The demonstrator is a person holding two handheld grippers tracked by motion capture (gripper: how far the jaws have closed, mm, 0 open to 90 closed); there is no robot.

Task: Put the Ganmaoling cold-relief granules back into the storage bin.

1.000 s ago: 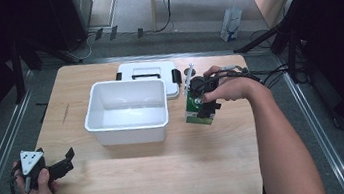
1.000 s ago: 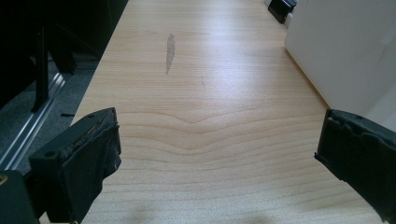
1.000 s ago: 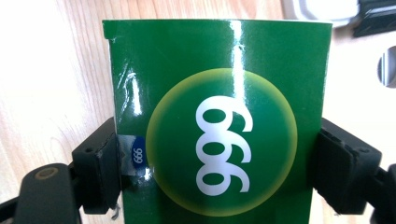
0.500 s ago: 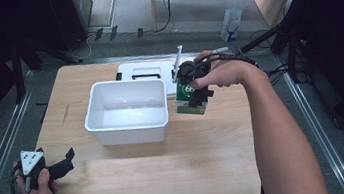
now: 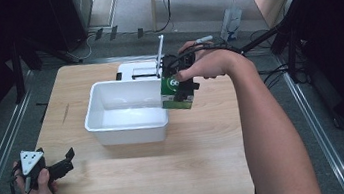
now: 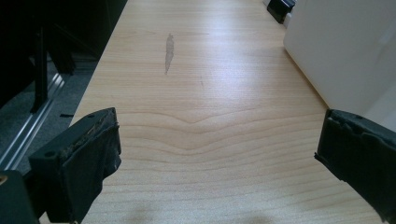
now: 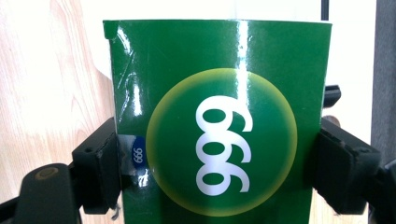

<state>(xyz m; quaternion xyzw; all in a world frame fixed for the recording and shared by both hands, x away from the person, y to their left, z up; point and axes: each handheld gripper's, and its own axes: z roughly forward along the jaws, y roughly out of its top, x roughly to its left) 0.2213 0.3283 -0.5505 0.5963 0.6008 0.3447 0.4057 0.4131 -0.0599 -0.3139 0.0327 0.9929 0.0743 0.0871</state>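
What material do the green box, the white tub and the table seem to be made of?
Green box: likely glossy coated cardboard, given its bright glare streaks and crisp folded edge. White tub: probably plastic, with smooth, even, slightly shiny walls. Table: wood or wood-look laminate, showing light grain lines; I cannot tell which.

High view: fixed above your side, looking forward and down on whole wooden table (image 5: 136, 182) — far. Left gripper view: low over tabletop (image 6: 201, 93), facing along its surface, white bin (image 6: 345, 51) wall at edge — bin (image 5: 126, 113) shared with high view. Right gripper view: pressed close on green box (image 7: 219, 121) — same box (image 5: 177, 96) seen from above.
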